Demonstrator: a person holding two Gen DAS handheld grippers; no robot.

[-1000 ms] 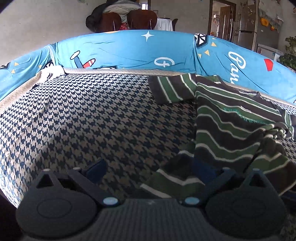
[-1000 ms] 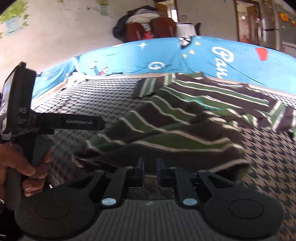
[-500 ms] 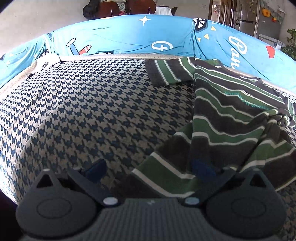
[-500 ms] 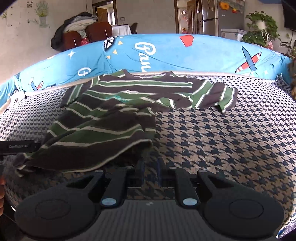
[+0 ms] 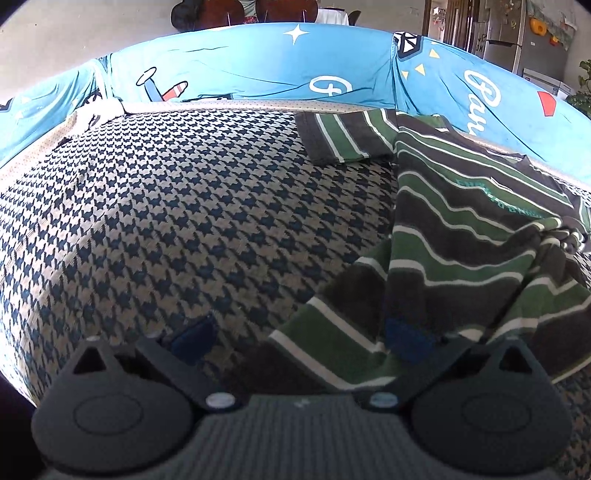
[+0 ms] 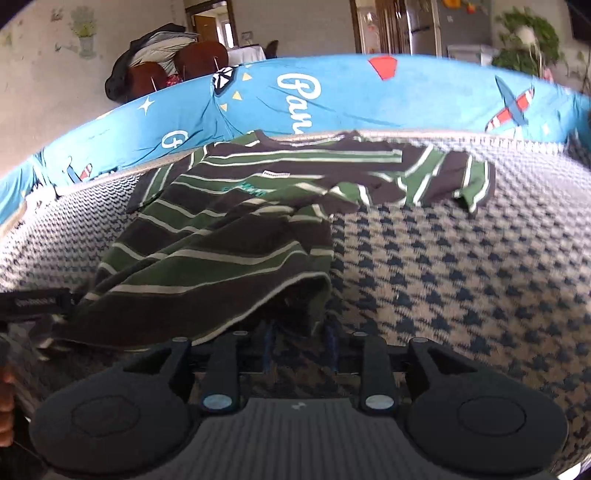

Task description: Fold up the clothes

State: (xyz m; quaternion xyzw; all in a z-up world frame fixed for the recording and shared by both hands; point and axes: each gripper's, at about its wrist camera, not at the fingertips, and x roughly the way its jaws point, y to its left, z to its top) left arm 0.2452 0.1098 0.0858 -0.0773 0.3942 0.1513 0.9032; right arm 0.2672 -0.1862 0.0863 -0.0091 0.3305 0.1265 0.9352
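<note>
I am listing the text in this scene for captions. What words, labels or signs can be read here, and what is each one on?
"Pan": white script on the blue cover; the rest is hidden.
"G": one circled white letter on the same cover.
Teal lettering on the striped shirt: too blurred to read.
White tag on the shirt's chest: too small.
Label on the left gripper: blurred.

One striped shirt (image 6: 221,236); two tongs (image 5: 299,339) (image 6: 301,332); two wooden chairs (image 6: 201,59); one fridge (image 6: 424,26).

Your striped T-shirt (image 6: 236,236) lies on the houndstooth cover (image 6: 461,266), collar toward the printed sheet (image 6: 332,96) behind, bottom part folded up. Its 2 sleeves spread left and right.
</note>
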